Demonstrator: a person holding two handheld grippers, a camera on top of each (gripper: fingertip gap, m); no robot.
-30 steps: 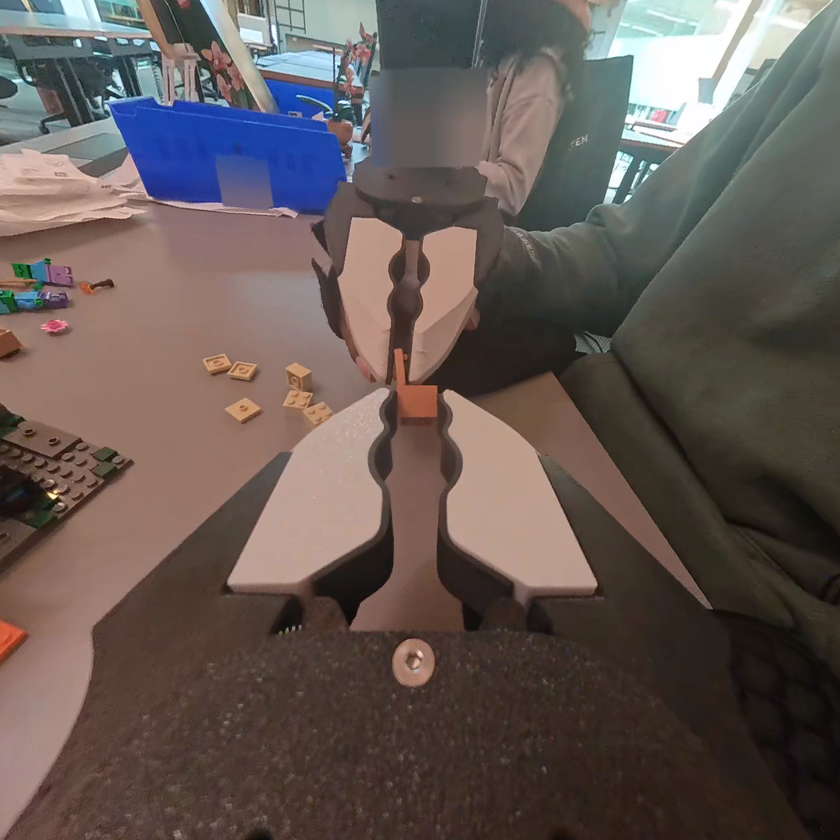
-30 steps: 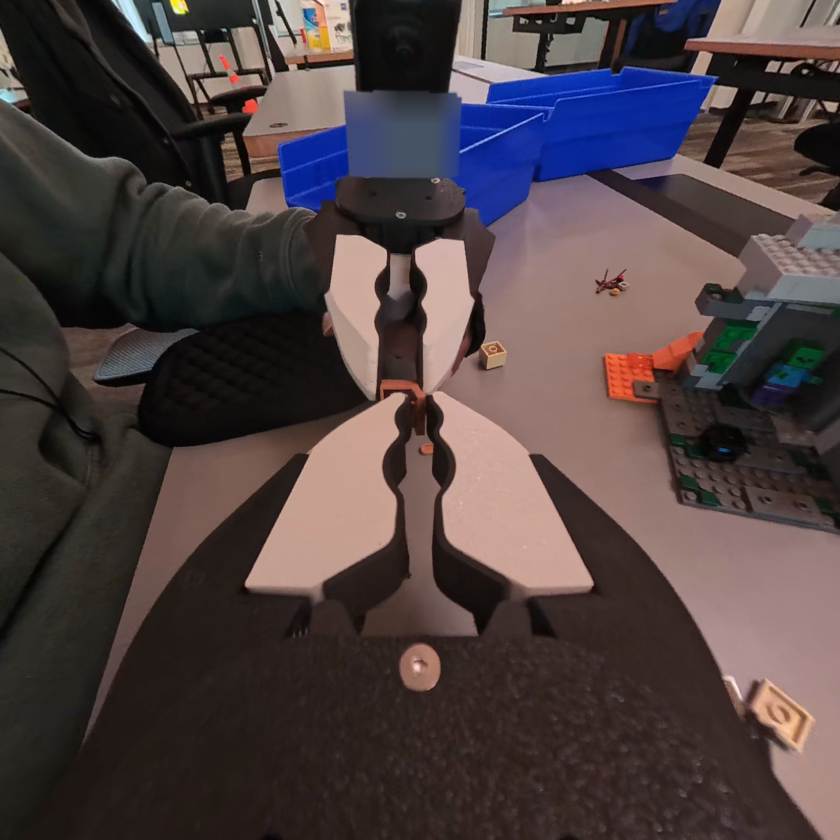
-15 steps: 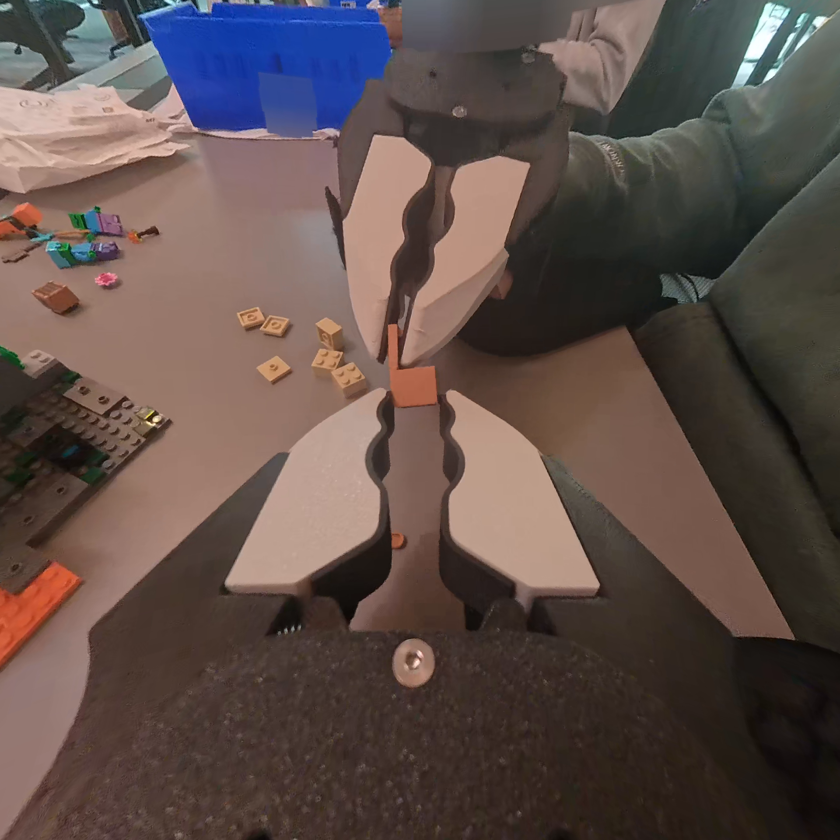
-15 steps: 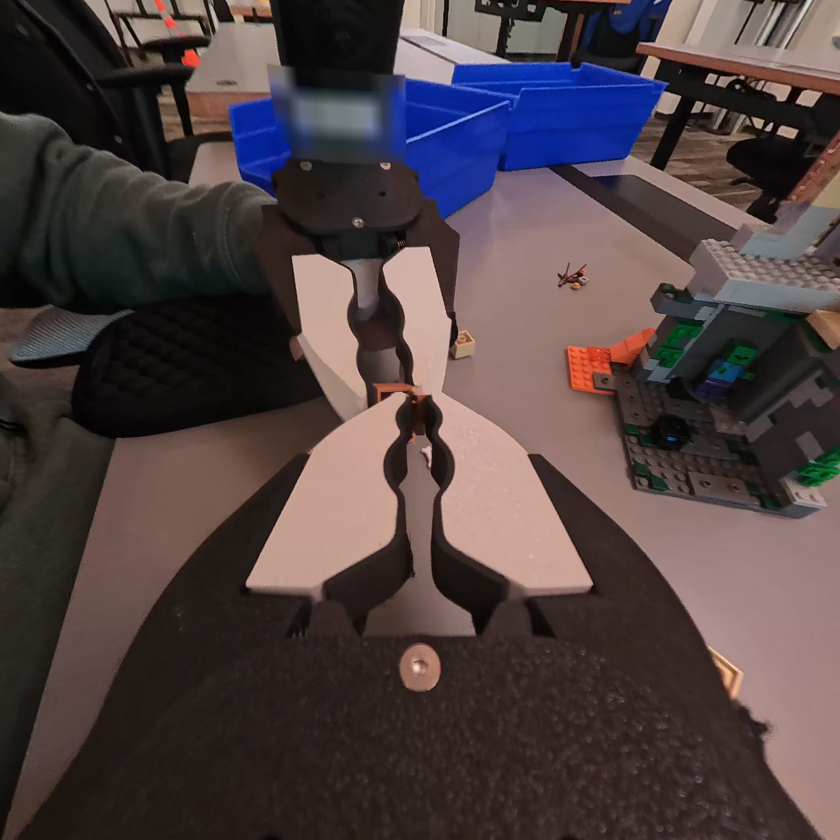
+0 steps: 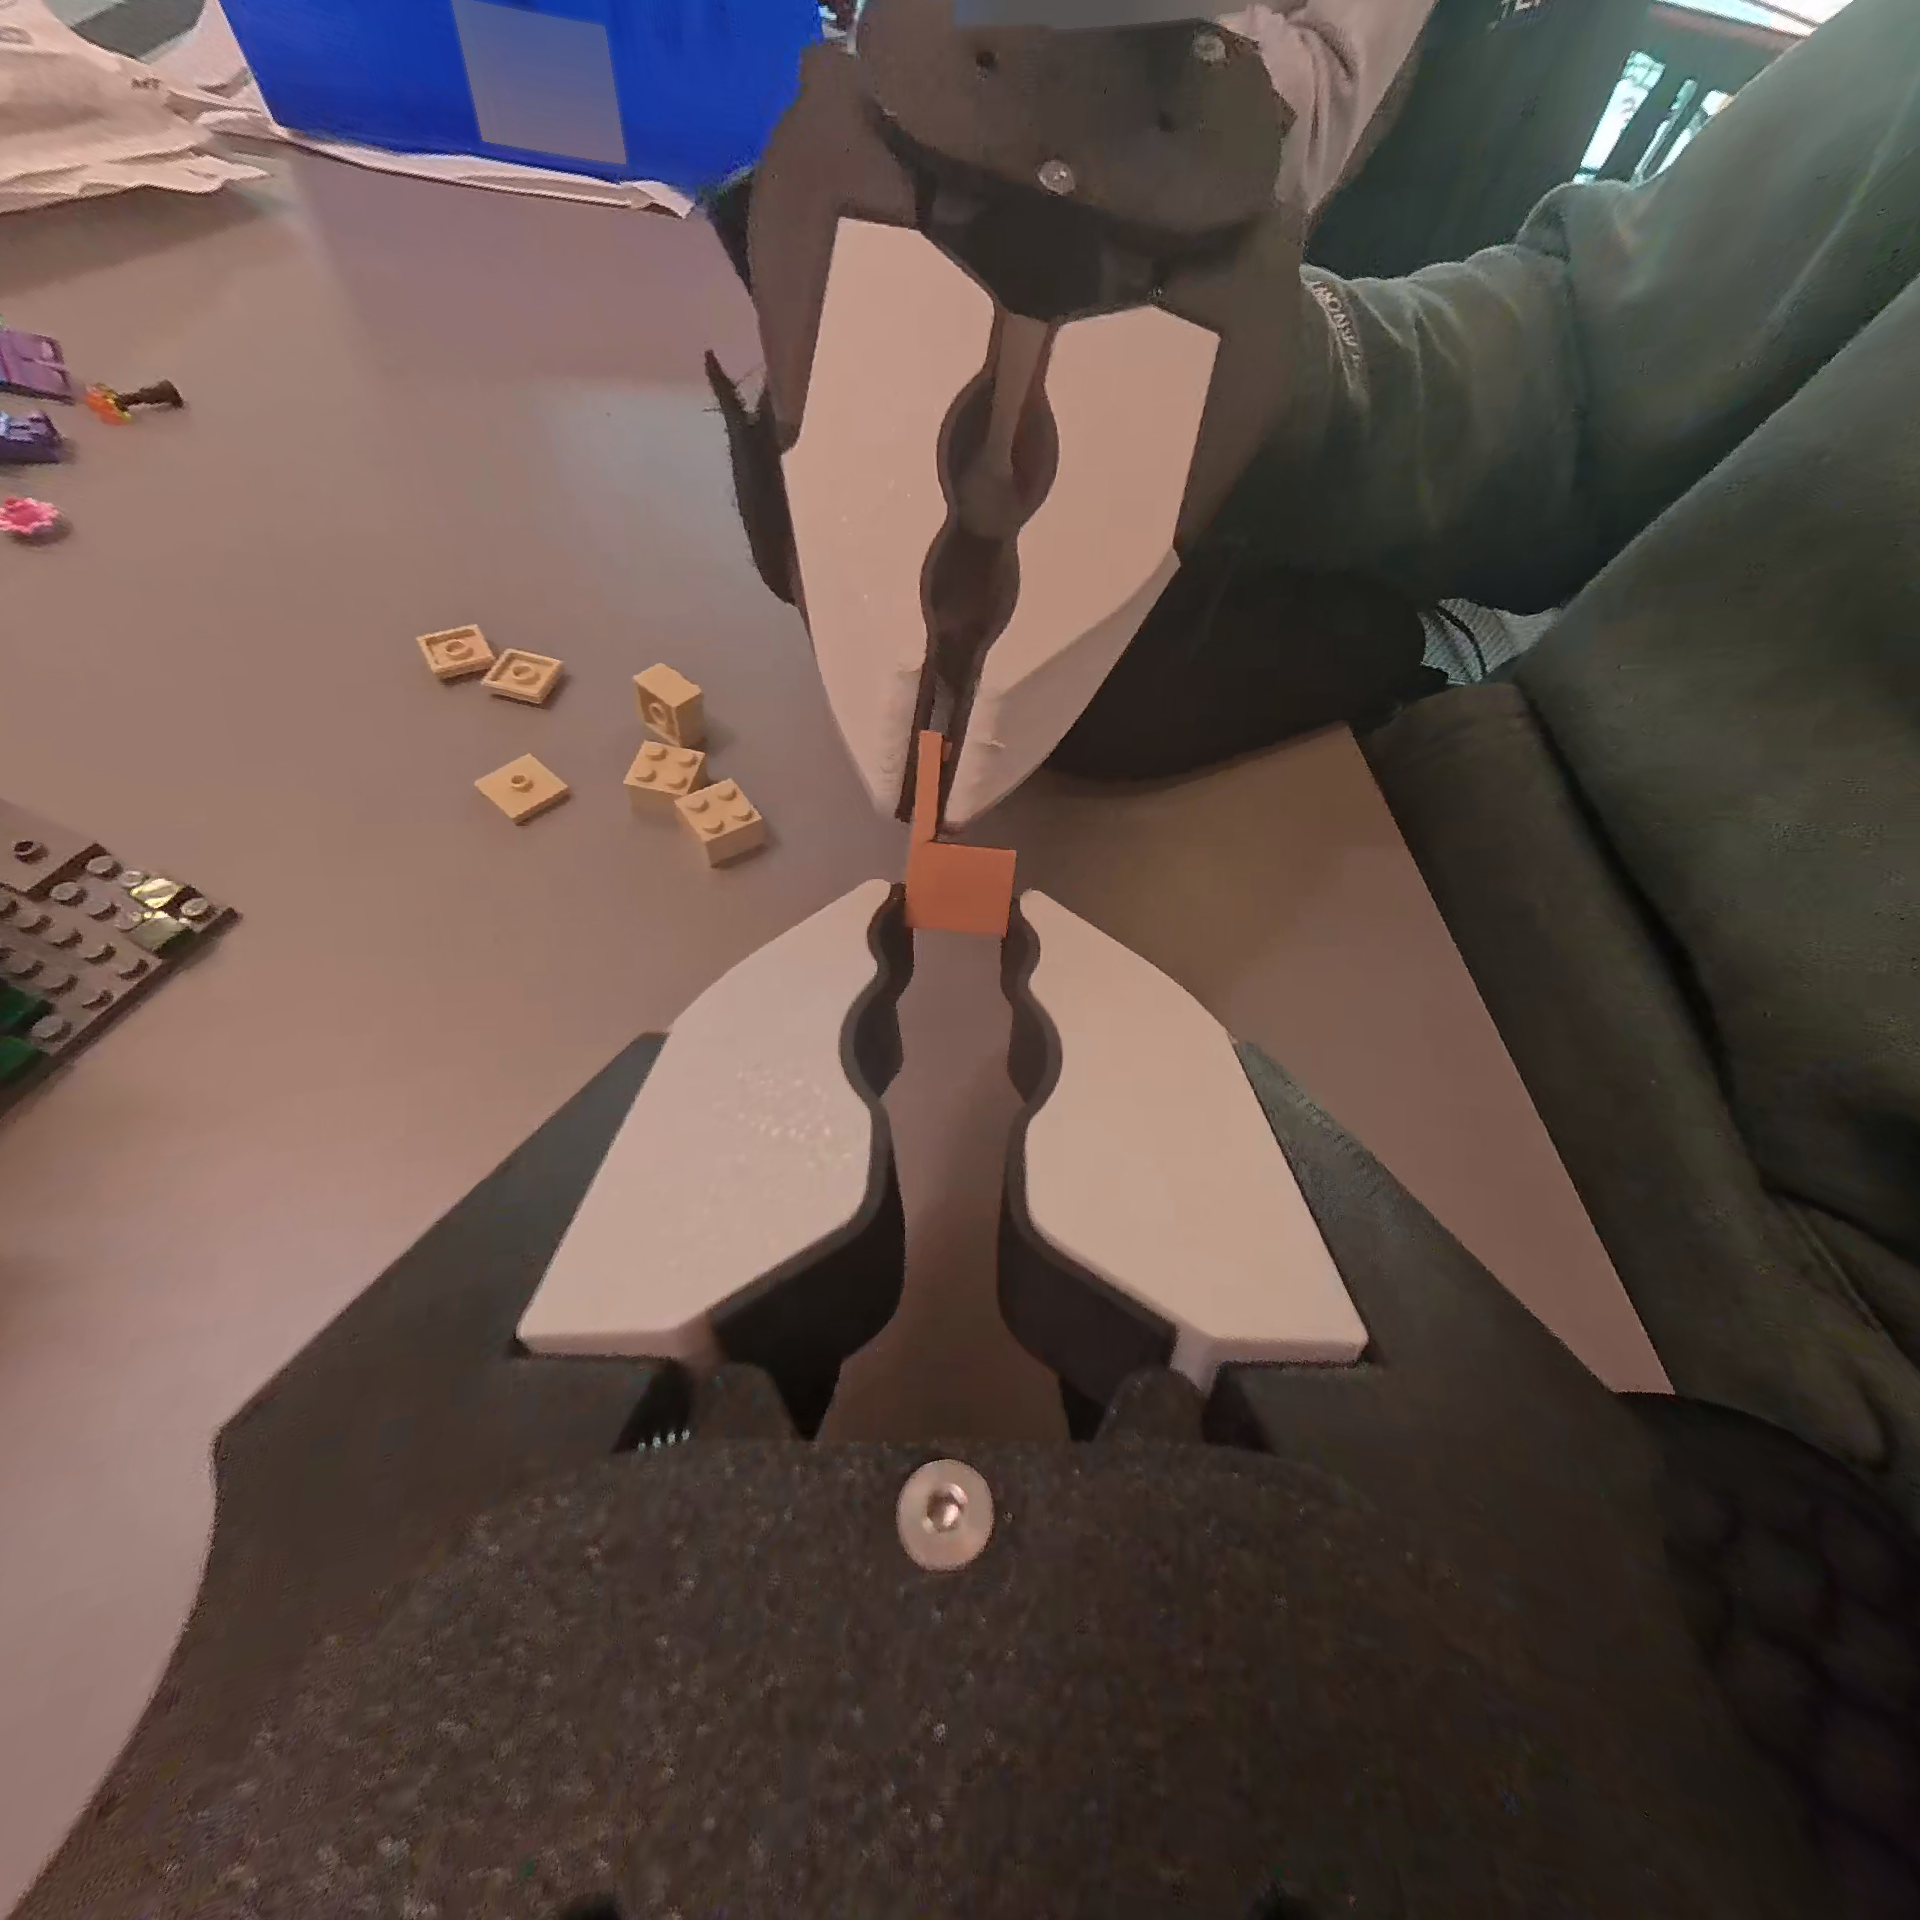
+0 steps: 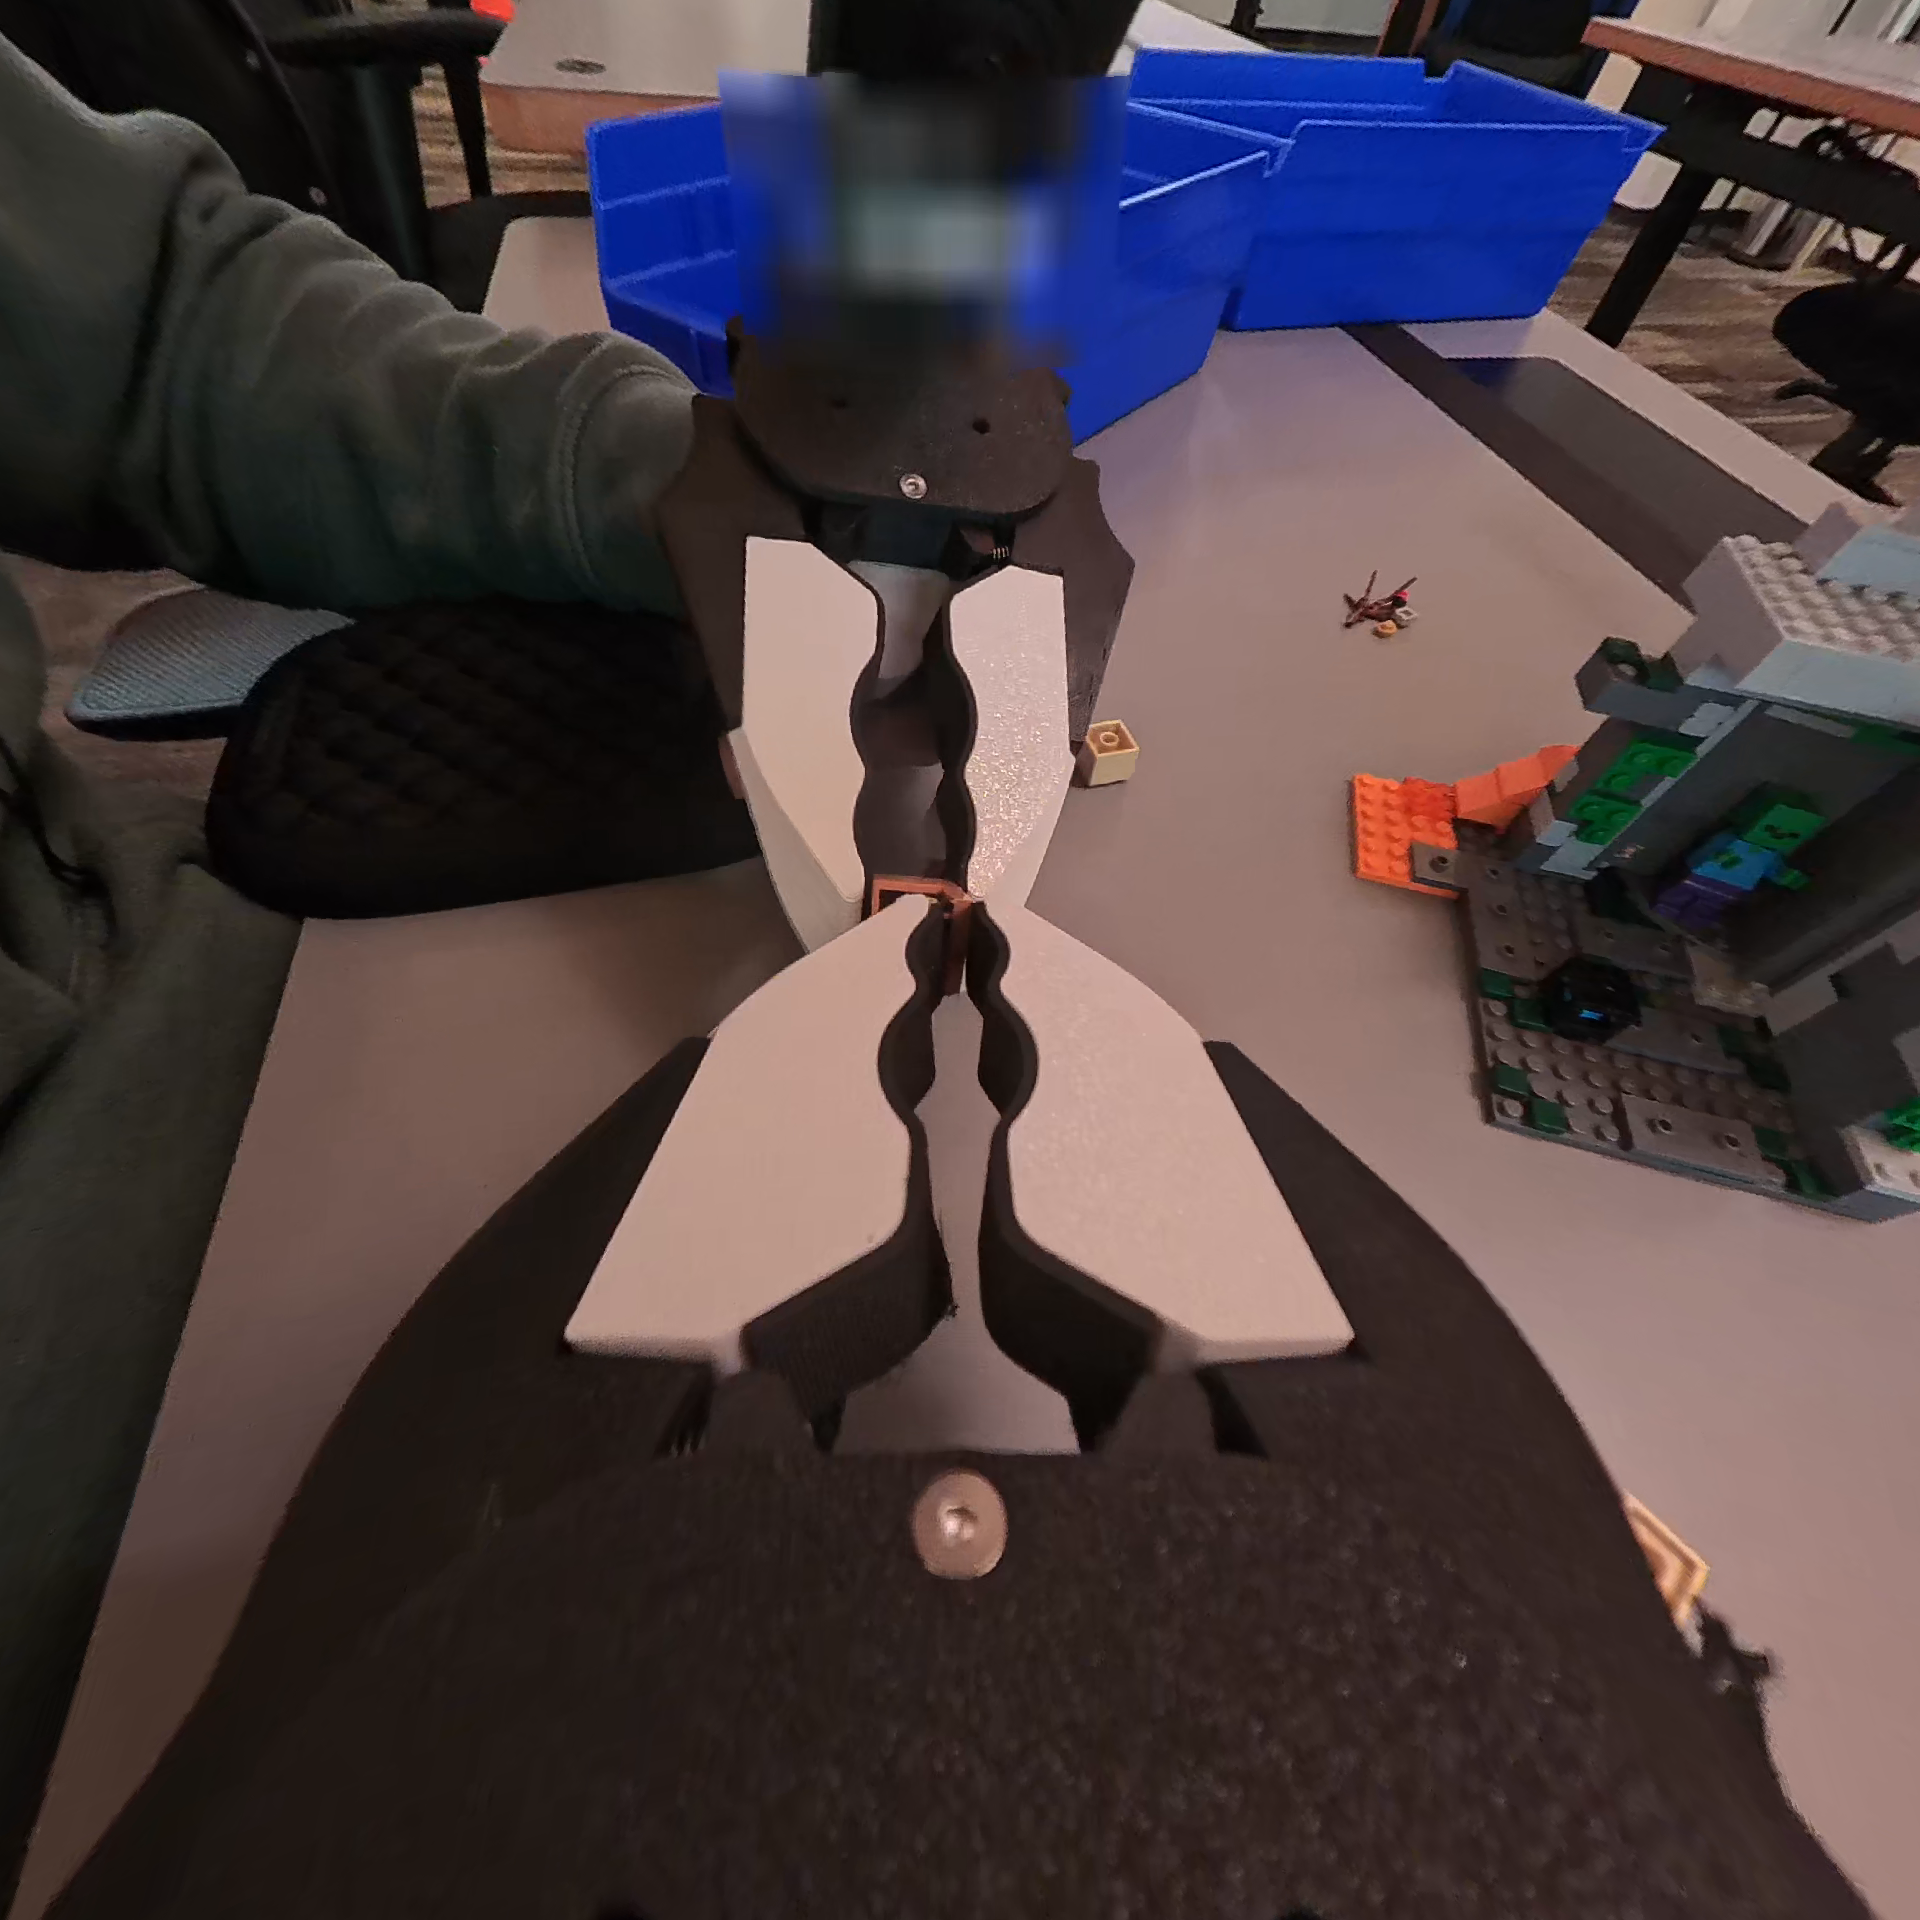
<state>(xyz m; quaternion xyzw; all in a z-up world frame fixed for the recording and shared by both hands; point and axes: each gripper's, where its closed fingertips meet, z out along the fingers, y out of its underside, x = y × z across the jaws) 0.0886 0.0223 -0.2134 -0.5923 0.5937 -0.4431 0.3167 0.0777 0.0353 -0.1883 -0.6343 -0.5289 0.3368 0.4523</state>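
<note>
1. Two grippers meet tip to tip above the grey table, each pinching a small orange piece.
2. Left gripper: jaws clamped on a flat orange tile, held level at its tips.
3. Right gripper: jaws nearly together, gripping a thin orange plate on edge, touching the tile's far left corner.
4. Tan bricks lie scattered left; a brick model stands right, blue bins far behind.

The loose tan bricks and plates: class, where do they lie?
In the left wrist view the tan bricks and plates lie on the grey table, left of both gripper tips, beyond the studded grey baseplate.
</note>
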